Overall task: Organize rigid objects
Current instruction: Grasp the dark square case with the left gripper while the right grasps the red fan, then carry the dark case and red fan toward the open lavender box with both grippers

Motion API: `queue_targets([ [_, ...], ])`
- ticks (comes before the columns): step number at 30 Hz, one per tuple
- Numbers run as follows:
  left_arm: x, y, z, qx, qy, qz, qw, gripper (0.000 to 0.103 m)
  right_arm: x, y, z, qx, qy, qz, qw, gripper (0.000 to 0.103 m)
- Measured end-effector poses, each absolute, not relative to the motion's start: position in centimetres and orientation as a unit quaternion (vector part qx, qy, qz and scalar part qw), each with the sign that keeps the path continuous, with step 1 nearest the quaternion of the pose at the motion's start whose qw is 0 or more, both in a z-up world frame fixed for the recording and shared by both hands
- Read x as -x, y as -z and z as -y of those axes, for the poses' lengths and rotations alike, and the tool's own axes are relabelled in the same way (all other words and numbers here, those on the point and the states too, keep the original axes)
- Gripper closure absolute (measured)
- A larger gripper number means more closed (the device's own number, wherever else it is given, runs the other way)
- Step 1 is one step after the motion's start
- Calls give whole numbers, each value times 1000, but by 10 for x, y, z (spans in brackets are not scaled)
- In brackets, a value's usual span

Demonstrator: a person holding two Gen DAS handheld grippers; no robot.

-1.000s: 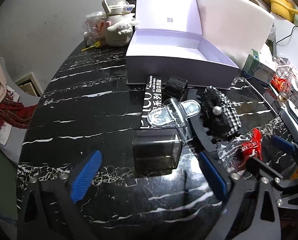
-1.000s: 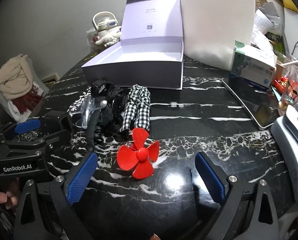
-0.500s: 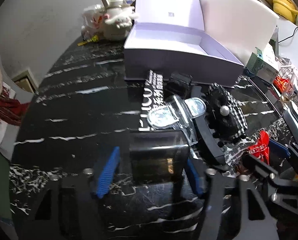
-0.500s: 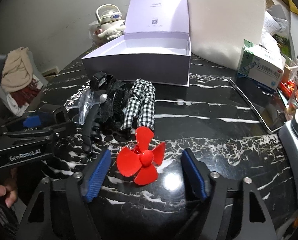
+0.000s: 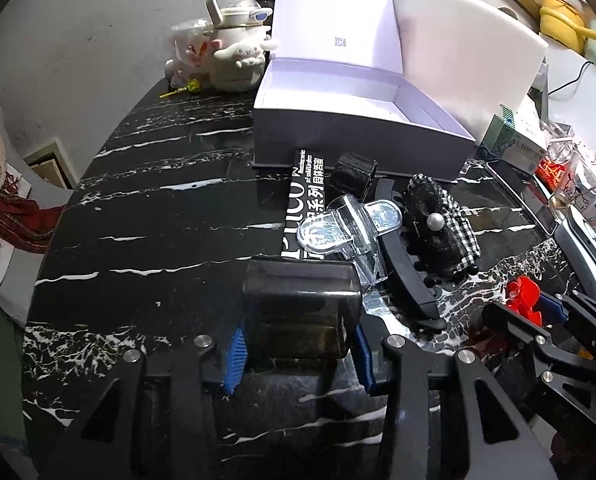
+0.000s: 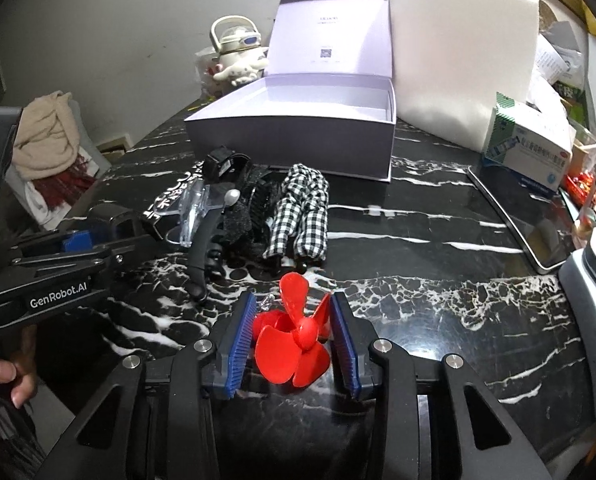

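Claws closing, left claw (image 5: 298, 350) on smoky box (image 5: 299, 312), right claw (image 6: 294, 344) on red propeller (image 6: 296, 340)

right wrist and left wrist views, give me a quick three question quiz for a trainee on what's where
1. True or false: the lilac box has its lid standing open.
2. What sits between the right gripper pads? A) checked hair tie B) red propeller C) clear clip
3. Fill in: the left gripper pads flank a dark smoky ____.

Key
1. True; nothing shows inside the box.
2. B, the red propeller, with the jaws closing and the pads at its blade tips.
3. Box: the dark box, jaws closing on its sides. The checked hair tie and clear clip lie loose on the table.
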State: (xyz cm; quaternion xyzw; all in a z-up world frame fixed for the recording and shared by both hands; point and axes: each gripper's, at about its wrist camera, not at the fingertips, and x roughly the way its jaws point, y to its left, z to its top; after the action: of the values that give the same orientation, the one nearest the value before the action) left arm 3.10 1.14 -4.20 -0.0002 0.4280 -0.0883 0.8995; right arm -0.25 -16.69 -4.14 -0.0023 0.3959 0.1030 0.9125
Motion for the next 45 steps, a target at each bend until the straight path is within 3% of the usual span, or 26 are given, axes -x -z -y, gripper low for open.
queue_targets([
  [15, -25, 4, -16, 5, 99, -417, 903, 60, 7, 8, 172, -14, -103, -380, 919, 70],
  [30, -53, 1, -9, -4, 114, -428, 897, 60, -15, 16, 181, -53, -109, -405, 906, 70],
  [45, -90, -24, -2, -8, 123, -406, 906, 60, -41, -24, 183, -25, -112, -371, 922, 70],
])
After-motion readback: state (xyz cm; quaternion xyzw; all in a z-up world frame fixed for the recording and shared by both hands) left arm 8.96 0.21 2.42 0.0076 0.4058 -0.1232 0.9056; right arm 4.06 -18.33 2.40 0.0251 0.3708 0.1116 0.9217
